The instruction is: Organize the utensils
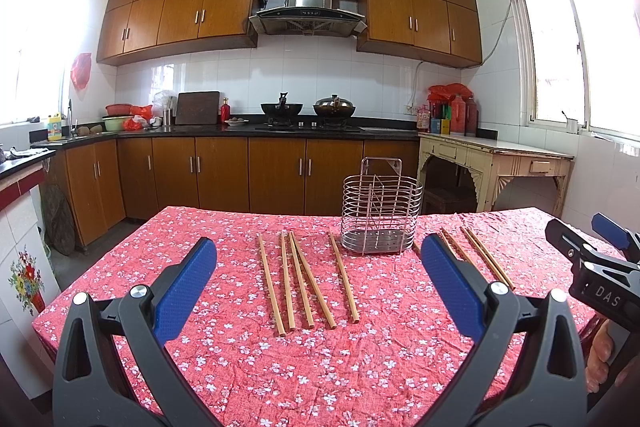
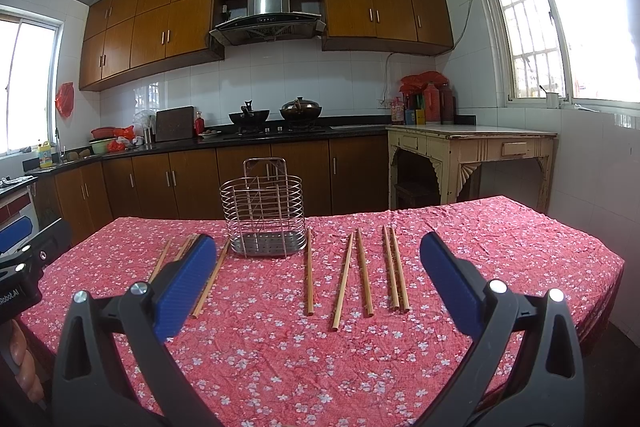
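The left gripper (image 1: 318, 267) hangs level above the near part of the worktop (image 1: 248, 367), its jaws spread wide and holding nothing, blue pads facing each other across the gap. Beyond it five wooden chopsticks (image 1: 306, 281) lie side by side on the red floral cloth, pointing away from the camera, two of them meeting at their far tips. Just right of these stands the wire utensil holder (image 1: 380, 215), upright and empty, on the far half of the worktop. Further right, more chopsticks (image 1: 486, 257) lie partly hidden behind the right-hand finger. At the right edge of this view the right gripper (image 1: 600, 255) shows from the side, with the fingers of a hand (image 1: 598, 355) below it on the handle.

The right wrist view shows what the left one hides: the five chopsticks to the right of the holder (image 2: 262, 213) in full, one alone (image 2: 309, 273), then a pair (image 2: 356, 279) that meets at the far ends, then a pair (image 2: 396, 269) lying close together. Here the left group (image 2: 210, 283) is the one partly covered by a finger. The right gripper (image 2: 318, 267) is likewise level over the worktop (image 2: 280, 367), jaws wide apart and empty. At the left edge the left gripper (image 2: 24, 259) appears side-on, a hand (image 2: 24, 363) beneath it.
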The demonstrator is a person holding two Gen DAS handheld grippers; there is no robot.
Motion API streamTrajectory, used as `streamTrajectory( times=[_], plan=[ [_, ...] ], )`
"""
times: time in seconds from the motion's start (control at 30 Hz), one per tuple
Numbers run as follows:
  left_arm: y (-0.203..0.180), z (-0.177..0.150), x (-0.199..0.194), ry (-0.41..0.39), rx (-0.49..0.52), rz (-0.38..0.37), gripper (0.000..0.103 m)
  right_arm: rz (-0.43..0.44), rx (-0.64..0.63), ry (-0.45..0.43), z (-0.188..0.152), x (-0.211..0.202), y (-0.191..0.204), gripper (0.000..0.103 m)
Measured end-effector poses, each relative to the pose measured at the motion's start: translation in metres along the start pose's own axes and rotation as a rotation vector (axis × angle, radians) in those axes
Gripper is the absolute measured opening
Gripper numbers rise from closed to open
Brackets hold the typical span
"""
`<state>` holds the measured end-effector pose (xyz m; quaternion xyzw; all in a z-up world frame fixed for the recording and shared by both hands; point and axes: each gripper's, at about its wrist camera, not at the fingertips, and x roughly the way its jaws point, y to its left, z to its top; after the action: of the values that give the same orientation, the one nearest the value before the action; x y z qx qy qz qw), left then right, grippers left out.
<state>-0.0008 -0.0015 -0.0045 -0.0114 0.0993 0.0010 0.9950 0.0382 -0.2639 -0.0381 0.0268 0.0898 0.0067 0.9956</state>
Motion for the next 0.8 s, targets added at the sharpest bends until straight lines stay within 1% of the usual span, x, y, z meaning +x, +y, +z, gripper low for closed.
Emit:
streamTrajectory(
  times=[0.6,0.67,0.73,0.8],
  plan=[
    [0.0,-0.001,0.0,0.001,-0.004,-0.001,0.101,-0.002,-0.001,-0.002,0.001,-0.001,0.0,0.099],
    [0.0,-0.002,0.006,0.001,-0.007,0.001,0.101,-0.009,-0.001,0.0,0.002,-0.001,-0.001,0.099],
    [0.0,-0.004,0.01,0.012,-0.011,0.014,0.101,-0.019,0.011,0.024,0.001,0.004,-0.005,0.099],
    [0.003,-0.005,0.017,0.041,-0.028,0.032,0.101,-0.033,0.032,0.059,0.001,0.015,-0.015,0.099]
  ],
)
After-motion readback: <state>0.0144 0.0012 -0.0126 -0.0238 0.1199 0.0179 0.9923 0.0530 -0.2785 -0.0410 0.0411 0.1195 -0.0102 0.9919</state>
